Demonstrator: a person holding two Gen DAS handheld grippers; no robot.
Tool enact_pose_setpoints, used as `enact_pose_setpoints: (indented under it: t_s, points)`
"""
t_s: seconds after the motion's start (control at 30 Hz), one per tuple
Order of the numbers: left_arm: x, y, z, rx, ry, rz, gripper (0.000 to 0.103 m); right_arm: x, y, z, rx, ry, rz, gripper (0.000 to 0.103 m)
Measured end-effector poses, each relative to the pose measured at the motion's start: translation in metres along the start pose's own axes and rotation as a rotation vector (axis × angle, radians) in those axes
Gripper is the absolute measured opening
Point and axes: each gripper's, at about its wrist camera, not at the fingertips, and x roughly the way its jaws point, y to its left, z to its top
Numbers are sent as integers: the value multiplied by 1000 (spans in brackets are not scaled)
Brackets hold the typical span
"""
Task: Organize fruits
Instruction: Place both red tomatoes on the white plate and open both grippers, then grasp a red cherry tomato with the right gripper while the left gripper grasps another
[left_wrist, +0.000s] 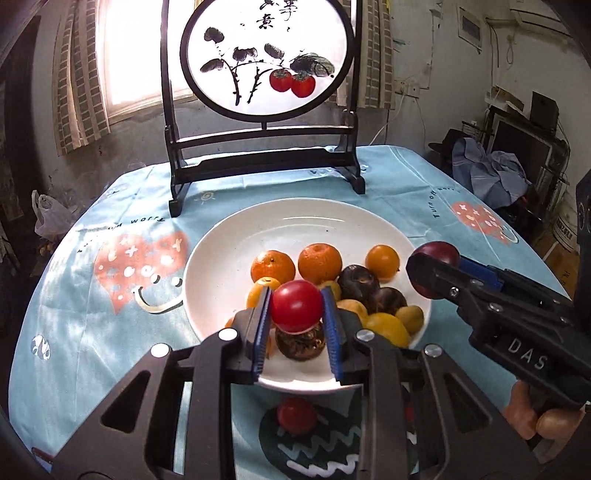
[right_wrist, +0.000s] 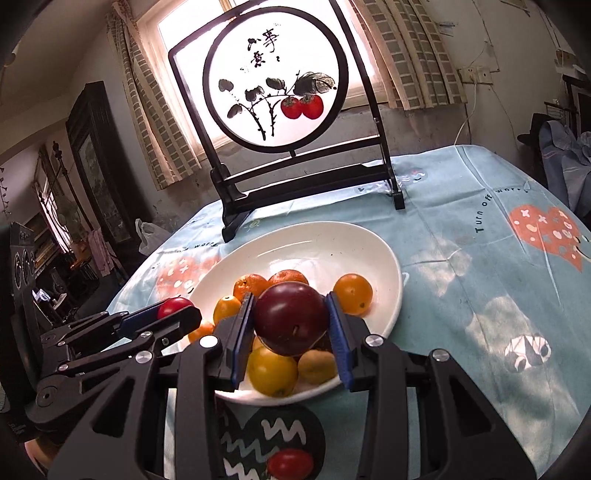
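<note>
A white plate (left_wrist: 236, 251) on the blue tablecloth holds several oranges, yellow fruits and dark fruits. My left gripper (left_wrist: 297, 308) is shut on a red tomato (left_wrist: 297, 305), held above the plate's near edge. My right gripper (right_wrist: 290, 319) is shut on a dark red plum (right_wrist: 290, 317), held over the plate's near right side (right_wrist: 369, 243). The right gripper with the plum (left_wrist: 439, 253) shows in the left wrist view; the left gripper's tomato (right_wrist: 173, 306) shows in the right wrist view. Another red tomato (left_wrist: 297, 415) lies on the cloth before the plate, also in the right wrist view (right_wrist: 290, 463).
A dark wooden stand with a round painted screen (left_wrist: 264, 59) stands at the back of the table, behind the plate. The tablecloth (left_wrist: 110, 295) has red heart prints. Clutter and furniture stand beyond the table's right edge (left_wrist: 498, 173).
</note>
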Motion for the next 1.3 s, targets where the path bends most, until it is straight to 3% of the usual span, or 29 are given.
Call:
enact_pose_setpoints:
  t_s: [0.17, 0.2, 0.23, 0.27, 0.4, 0.53, 0.8, 0.97, 1.3]
  points:
    - [22, 12, 5, -49, 40, 26, 29, 20, -3, 9, 4, 15, 9, 40]
    - [24, 15, 5, -62, 48, 41, 48, 22, -2, 10, 3, 23, 2, 42]
    - [23, 17, 6, -76, 51, 62, 83, 24, -3, 11, 12, 38, -8, 49]
    - [18, 20, 5, -89, 32, 88, 87, 22, -4, 11, 31, 44, -10, 60]
    - [-9, 28, 3, -90, -17, 81, 92, -3, -5, 13, 31, 7, 31, 60]
    - [-30, 39, -14, -117, -52, 142, 99, -29, -1, 3, 5, -9, 38, 60]
    - [-30, 62, -57, -179, 60, 202, 99, -37, 10, -42, -27, 127, 24, 60]
    - [-42, 73, -70, -200, 43, 250, 99, -40, 15, -58, -57, 168, 11, 60]
    - [-57, 84, -74, -261, 37, 225, 99, -20, 21, -77, -133, 273, -102, 60]
